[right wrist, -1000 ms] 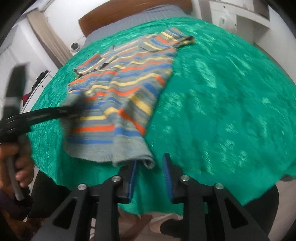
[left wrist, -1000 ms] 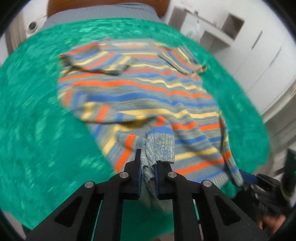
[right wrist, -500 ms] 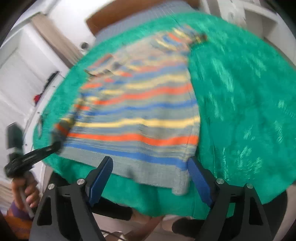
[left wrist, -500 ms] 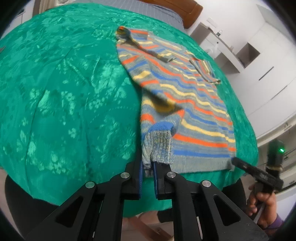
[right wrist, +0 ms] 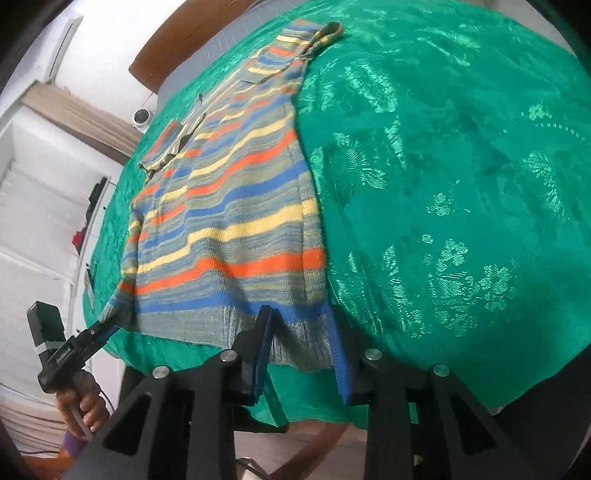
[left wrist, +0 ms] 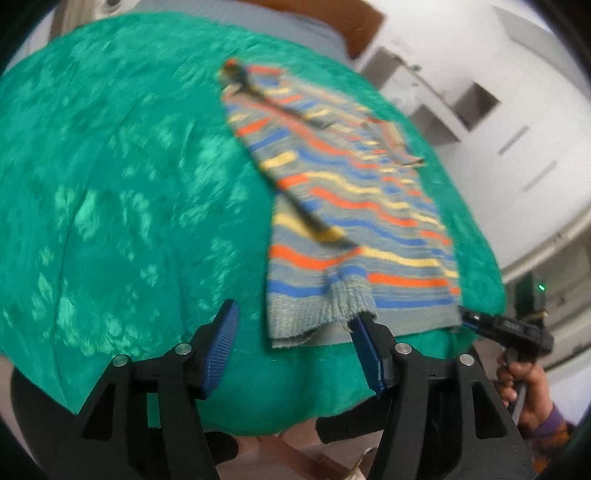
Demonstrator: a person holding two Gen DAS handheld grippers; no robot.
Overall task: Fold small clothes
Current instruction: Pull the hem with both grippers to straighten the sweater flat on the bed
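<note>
A small striped knit sweater [left wrist: 354, 206], grey with orange, blue and yellow bands, lies flat on the green cloth [left wrist: 122, 206]; it also shows in the right wrist view [right wrist: 236, 206]. Its ribbed hem lies at the table's near edge. My left gripper [left wrist: 295, 350] is open, with the hem's left corner just past its right finger. My right gripper [right wrist: 301, 354] is open, its jaws on either side of the hem's right corner without pinching it. Each gripper shows in the other's view, the right one [left wrist: 506, 326] and the left one [right wrist: 85, 336].
The green patterned cloth [right wrist: 461, 184] covers a round table and hangs over its near edge. White cabinets [left wrist: 491, 110] and a wooden chair back [left wrist: 354, 22] stand behind the table. White shelves [right wrist: 44, 206] stand at the left.
My left gripper has opened and let go of the sweater's cuff and hem. The sweater now lies flat with its hem at the table edge. My right gripper stays open at the hem's right corner.
</note>
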